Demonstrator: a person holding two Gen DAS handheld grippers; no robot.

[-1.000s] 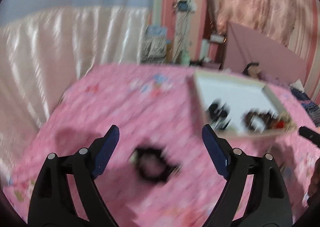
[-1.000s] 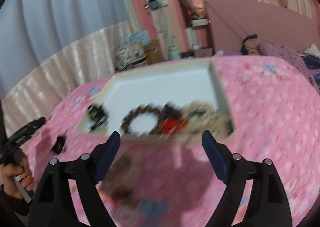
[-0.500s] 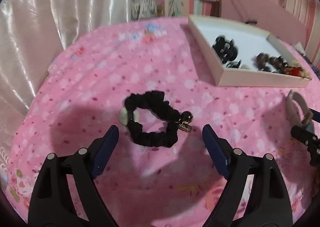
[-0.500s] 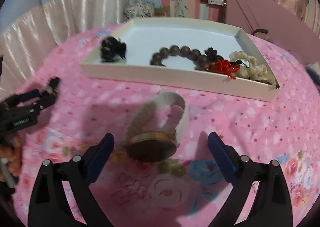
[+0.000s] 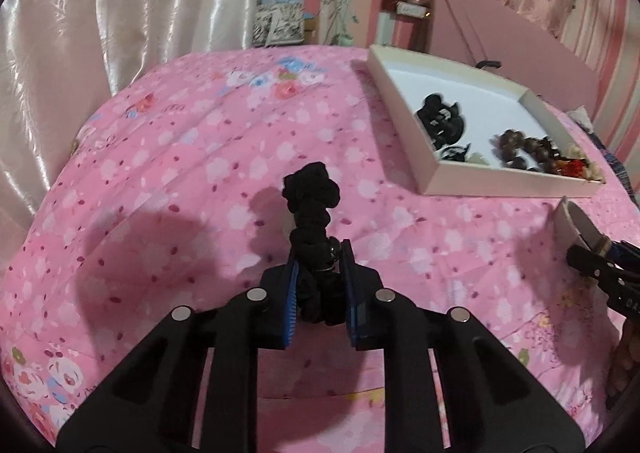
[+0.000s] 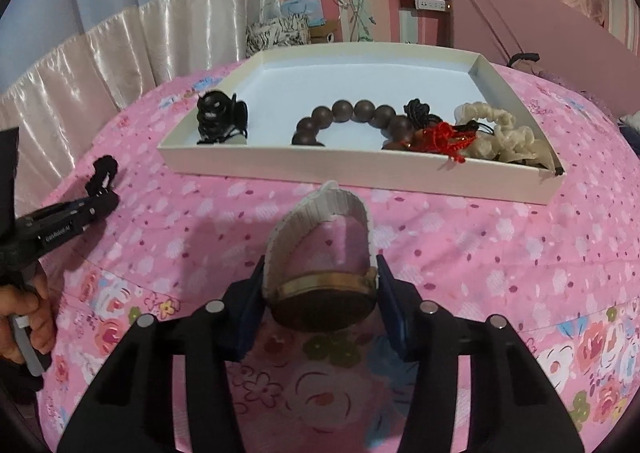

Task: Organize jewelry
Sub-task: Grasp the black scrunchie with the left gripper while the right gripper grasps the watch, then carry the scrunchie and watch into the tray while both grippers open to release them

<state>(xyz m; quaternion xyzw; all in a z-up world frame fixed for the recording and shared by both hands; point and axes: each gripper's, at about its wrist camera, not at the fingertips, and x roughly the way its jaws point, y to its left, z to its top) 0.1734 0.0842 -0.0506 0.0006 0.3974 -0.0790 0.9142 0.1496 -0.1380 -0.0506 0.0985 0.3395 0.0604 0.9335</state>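
My left gripper (image 5: 320, 265) is shut on a black scrunchie (image 5: 312, 197), squeezed upright just above the pink bedspread; it also shows in the right wrist view (image 6: 105, 169). My right gripper (image 6: 320, 273) is shut on a watch (image 6: 324, 295) with a white band and a gold-rimmed face, held near the white tray's front wall (image 6: 360, 173). The watch's band shows at the right edge of the left wrist view (image 5: 568, 225). The tray (image 5: 400, 101) holds a black hair tie (image 6: 220, 113), a brown bead bracelet (image 6: 352, 117), a red cord piece (image 6: 444, 133) and a cream scrunchie (image 6: 504, 133).
A pink flowered bedspread (image 5: 200, 157) covers the bed. A cream satin curtain (image 5: 120, 13) hangs at the left and back. A pink headboard panel (image 6: 540, 17) stands at the back right. A bag and cables (image 6: 280, 29) are behind the bed.
Both grippers have shut: the left on the black scrunchie, which now stands squeezed between the fingers, and the right on the watch. Both were open around these things half a second ago.
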